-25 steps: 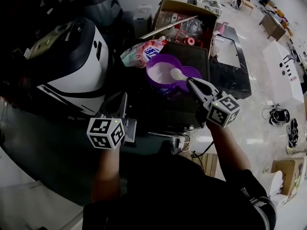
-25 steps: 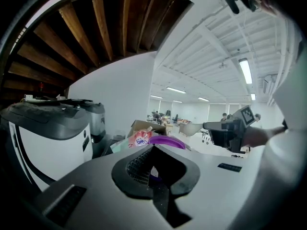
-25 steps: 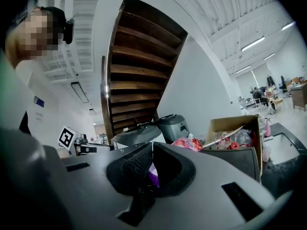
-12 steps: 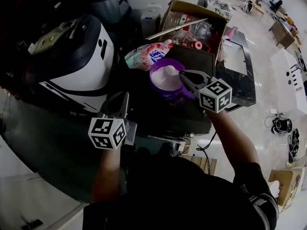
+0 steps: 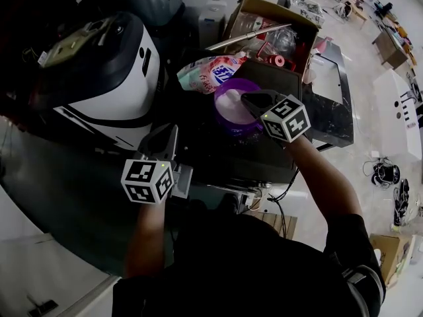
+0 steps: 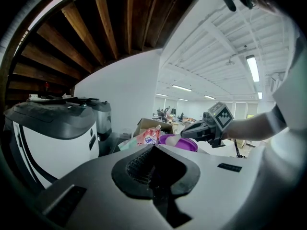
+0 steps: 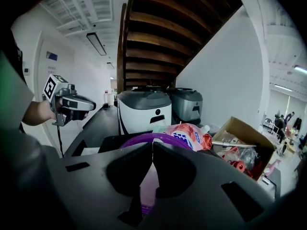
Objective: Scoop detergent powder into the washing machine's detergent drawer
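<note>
- One purple tub [image 5: 223, 119] of white detergent powder [image 5: 231, 103] sits on a black-topped unit [image 5: 258, 154], in front of me and a little to the right.
- My right gripper [image 5: 246, 98] hangs over the tub's right rim with its tips above the powder. Its jaws are pinched onto the pale handle of a scoop [image 7: 147, 186]. The marker cube [image 5: 285, 119] is tilted back towards me.
- My right forearm [image 5: 320, 177] reaches in from the lower right, stretched forward and bent slightly inward at the wrist.
- Seen from my left gripper's camera, the scoop's pale bowl sticks out ahead of the right jaws, just above the tub's rim.
- A pink detergent pouch [image 5: 213, 72] lies just behind the tub, and an open cardboard box [image 5: 261, 12] full of clutter stands beyond it.
- My left gripper [image 5: 170, 133] is held low and well to the left of the tub. Its jaws are closed together with nothing in them. My left forearm [image 5: 147, 236] is straight out from my body.
- A white appliance with a dark lid [image 5: 99, 78] stands to the far left.
</note>
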Available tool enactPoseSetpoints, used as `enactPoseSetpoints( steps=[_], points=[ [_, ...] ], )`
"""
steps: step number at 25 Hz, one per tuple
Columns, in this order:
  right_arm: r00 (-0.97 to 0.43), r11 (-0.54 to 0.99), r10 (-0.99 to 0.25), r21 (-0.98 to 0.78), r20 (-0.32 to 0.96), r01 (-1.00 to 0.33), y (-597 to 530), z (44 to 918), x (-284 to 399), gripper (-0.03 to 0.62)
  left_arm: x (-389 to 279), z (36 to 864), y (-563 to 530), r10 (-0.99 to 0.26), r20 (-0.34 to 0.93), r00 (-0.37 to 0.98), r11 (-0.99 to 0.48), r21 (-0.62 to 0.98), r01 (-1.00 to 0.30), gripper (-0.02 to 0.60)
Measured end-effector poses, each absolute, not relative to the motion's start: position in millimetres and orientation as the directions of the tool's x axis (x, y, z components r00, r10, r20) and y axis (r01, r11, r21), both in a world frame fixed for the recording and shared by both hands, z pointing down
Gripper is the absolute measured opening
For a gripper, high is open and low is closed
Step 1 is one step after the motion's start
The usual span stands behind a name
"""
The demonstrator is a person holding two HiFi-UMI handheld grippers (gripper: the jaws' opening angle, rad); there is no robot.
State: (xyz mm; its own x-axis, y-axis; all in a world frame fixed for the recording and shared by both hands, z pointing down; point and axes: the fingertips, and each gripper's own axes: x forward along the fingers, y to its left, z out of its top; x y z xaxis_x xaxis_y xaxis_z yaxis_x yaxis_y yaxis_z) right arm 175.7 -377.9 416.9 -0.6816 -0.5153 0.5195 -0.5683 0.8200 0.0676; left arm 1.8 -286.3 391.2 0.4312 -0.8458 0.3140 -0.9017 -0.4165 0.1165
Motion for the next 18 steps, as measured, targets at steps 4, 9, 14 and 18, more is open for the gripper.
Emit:
enactPoseSetpoints(
  steps=[4,9,14,18],
  points=[
    [-0.664,0.835,-0.494,0.093,0.561,-0.543,-381.4,426.1,168.5,0.02,-2.0,394.1,-285.3,-0.844,0.318,0.432,-0.416,0.12,-0.902,0.008],
    [-0.636,0.859,-0.46,0.129,0.62,-0.495,-378.1,432.3,157.8,0.02,-6.9,392.9,-286.2,-0.846,0.315,0.43,-0.413,0.123,-0.902,0.008],
    [-0.595,0.88,-0.439,0.188,0.674,-0.436,-380.3,442.1,149.4,0.02,-9.7,394.5,-287.4,-0.846,0.313,0.431,-0.411,0.131,-0.902,0.008],
    [-0.57,0.896,-0.418,0.218,0.707,-0.386,-380.9,448.5,144.0,0.02,-9.7,396.5,-286.9,-0.845,0.313,0.434,-0.412,0.135,-0.901,0.008]
  ],
)
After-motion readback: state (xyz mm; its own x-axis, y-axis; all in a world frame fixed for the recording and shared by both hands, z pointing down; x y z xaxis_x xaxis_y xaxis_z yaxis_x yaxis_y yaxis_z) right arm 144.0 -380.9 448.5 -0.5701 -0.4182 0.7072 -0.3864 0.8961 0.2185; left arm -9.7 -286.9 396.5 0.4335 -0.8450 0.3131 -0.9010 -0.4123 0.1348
